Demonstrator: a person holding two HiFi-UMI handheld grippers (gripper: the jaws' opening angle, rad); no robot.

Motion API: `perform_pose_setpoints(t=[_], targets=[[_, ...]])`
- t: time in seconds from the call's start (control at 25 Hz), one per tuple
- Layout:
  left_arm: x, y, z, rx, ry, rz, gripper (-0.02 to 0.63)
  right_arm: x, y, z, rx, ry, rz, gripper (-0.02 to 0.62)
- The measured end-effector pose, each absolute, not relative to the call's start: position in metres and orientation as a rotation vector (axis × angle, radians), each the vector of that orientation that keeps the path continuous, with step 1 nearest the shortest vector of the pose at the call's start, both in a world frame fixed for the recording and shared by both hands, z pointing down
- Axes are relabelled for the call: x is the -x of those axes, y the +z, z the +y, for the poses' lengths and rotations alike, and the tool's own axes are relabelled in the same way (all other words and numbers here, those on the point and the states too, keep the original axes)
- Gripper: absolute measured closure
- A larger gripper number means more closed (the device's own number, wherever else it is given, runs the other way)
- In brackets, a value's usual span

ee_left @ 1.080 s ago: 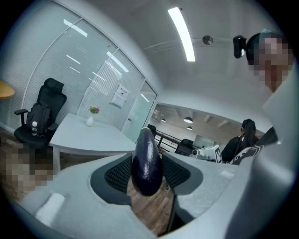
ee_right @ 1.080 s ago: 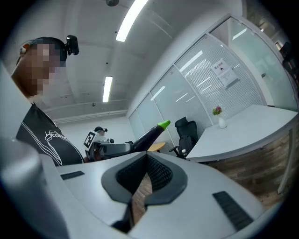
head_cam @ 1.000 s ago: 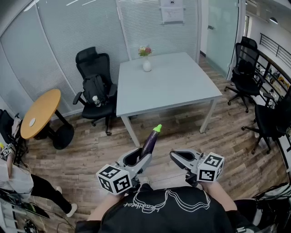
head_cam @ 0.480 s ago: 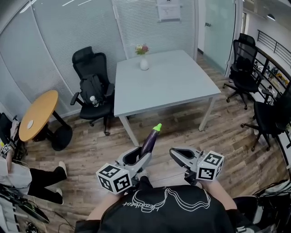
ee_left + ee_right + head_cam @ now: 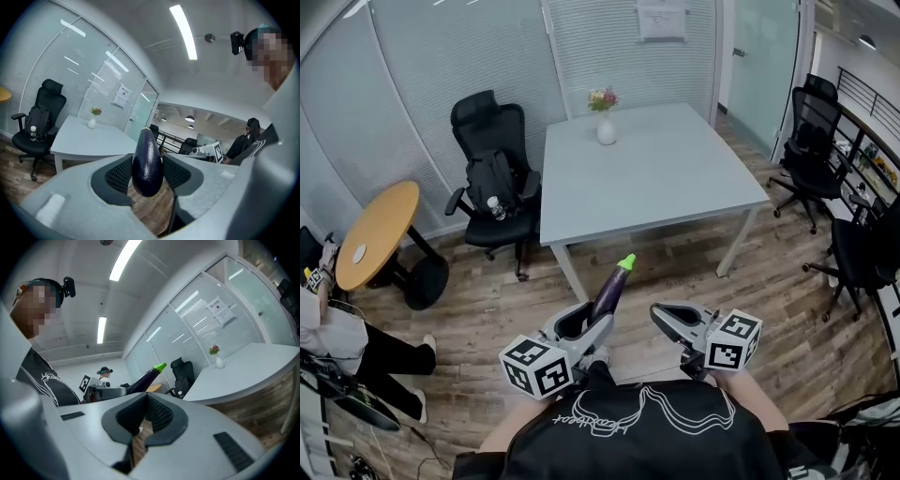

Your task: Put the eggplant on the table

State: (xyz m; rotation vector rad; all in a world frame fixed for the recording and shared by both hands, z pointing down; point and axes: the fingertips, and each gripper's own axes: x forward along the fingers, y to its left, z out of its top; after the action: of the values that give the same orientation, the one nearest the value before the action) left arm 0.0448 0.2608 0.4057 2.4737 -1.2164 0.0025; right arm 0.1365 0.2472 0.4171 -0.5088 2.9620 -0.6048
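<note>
Left gripper view: left gripper (image 5: 148, 164) was clamped on the eggplant (image 5: 145, 145), ribbed pads on either side of its fat purple end. The rest stuck out past the jaw tips, angled up and away, with the green stem end farthest out.

Right gripper (image 5: 147, 399) was just right of it, jaws drawn together at the tips with nothing between them.

In the head view the eggplant (image 5: 610, 291) hung over the wooden floor (image 5: 675, 272), well short of the near edge of the grey table (image 5: 656, 178). So this was the carry step, with no placing yet.

How I'd have run it:
- The grip sat at one end of a long, smooth body, so it could pivot in the pads. Hold pressure steady and avoid jerks.
- Aim for the bare near part of the tabletop. The white vase of flowers (image 5: 606, 127) sat at the far edge, well clear of that spot.
- Clear the table edge with the stem tip first, then tip the gripper down so the eggplant's length lies on the top.
- Open only once it rests on the surface. It's round and would probably roll if dropped.
- Keep the right gripper off to the right, out of the path.

The black office chair with a backpack (image 5: 492, 178) at the table's left wasn't in the way.
</note>
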Motion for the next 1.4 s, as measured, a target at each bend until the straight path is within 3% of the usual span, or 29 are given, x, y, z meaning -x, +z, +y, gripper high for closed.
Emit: perform_pose_setpoints(t=[0.84, 1.4], targets=[[0.107, 0.396, 0.003, -2.454, 0.003, -1.077, 0.399, 0.005, 0.409, 0.003, 0.695, -0.718, 2.923, 0.588], [0.166, 0.415, -0.092, -2.459, -0.002, -1.015, 0.399, 0.055, 0.422, -0.082, 0.835, -0.729, 2.886, 0.588]])
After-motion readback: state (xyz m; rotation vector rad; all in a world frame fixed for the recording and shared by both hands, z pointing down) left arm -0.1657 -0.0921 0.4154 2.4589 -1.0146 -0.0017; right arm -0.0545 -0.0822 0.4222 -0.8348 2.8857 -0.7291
